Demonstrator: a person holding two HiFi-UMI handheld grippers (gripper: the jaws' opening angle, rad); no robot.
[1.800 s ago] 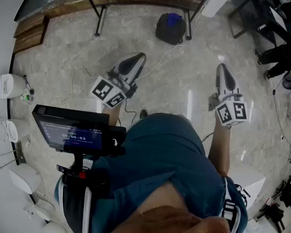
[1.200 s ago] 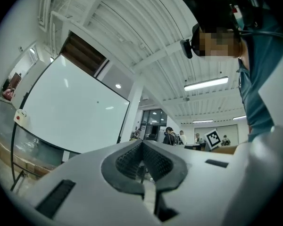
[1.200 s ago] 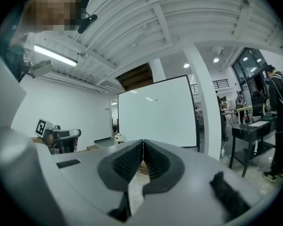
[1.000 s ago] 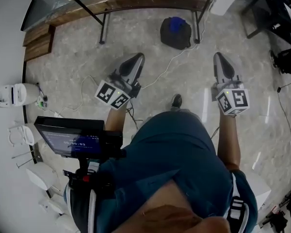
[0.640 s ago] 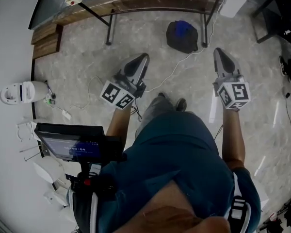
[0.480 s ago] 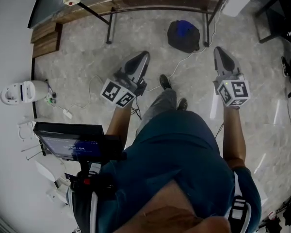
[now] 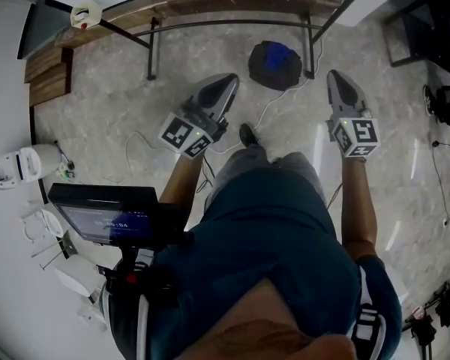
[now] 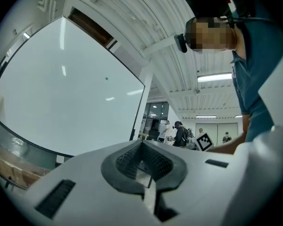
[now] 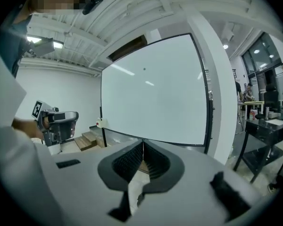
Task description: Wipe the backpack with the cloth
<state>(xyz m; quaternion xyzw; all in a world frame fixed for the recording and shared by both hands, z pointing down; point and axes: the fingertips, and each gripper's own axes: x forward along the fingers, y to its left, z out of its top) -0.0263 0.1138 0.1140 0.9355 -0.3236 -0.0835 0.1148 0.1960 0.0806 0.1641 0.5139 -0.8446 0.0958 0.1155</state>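
The backpack (image 7: 275,63), dark with a blue top, sits on the stone floor by a table leg in the head view. My left gripper (image 7: 229,80) points toward it from the lower left and stays short of it. Held out level to the backpack's right, my right gripper (image 7: 335,76) is apart from it too. Both pairs of jaws are shut with nothing between them, as the left gripper view (image 8: 141,144) and the right gripper view (image 9: 142,145) show. No cloth appears in any view.
A long table (image 7: 210,2) with black legs spans the far side. A white cable (image 7: 274,105) runs across the floor to the backpack. Wooden steps (image 7: 47,72) and white devices (image 7: 13,168) lie at the left, a screen (image 7: 109,214) near my body, and dark furniture (image 7: 435,28) at the right.
The person has walked toward the backpack, and both shut grippers have moved forward with them. The backpack and table now lie closer to the gripper tips.
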